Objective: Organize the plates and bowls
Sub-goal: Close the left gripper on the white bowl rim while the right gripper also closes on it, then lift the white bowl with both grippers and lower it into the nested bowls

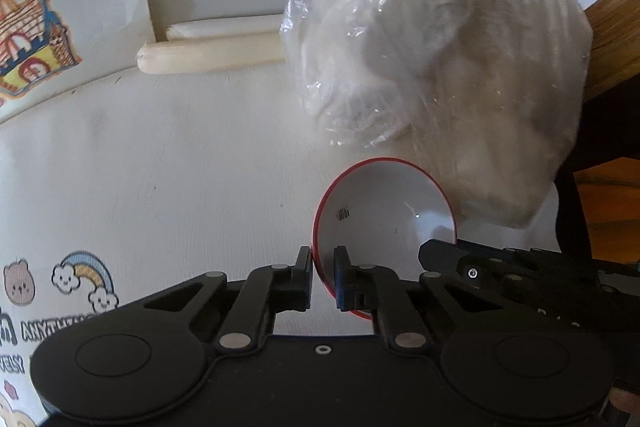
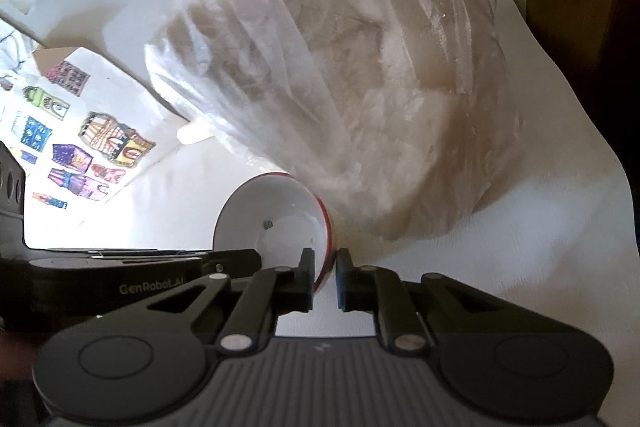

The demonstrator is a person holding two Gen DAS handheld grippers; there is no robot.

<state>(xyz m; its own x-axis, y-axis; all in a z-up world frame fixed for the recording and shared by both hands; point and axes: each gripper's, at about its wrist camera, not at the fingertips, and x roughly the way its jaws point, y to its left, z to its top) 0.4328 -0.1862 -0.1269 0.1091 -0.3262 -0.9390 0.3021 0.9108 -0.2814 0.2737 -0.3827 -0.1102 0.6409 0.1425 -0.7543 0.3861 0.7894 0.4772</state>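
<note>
A small white bowl (image 1: 384, 215) with a red rim rests on a white surface, right in front of a plastic bag. My left gripper (image 1: 323, 277) is shut on the bowl's near-left rim, one finger outside the wall and one inside. In the right wrist view the same bowl (image 2: 276, 223) shows with my right gripper (image 2: 325, 277) shut on its right rim, again one finger on each side of the wall. Both grippers point steeply down. The right gripper's black body (image 1: 500, 267) lies just right of the bowl in the left wrist view.
A bulky clear plastic bag (image 1: 432, 59) of pale lumpy contents sits directly behind the bowl. Two pale sticks (image 1: 212, 57) lie at the back left. Cartoon stickers (image 2: 104, 143) cover the surface at the left. A wooden edge (image 1: 612, 39) borders the right.
</note>
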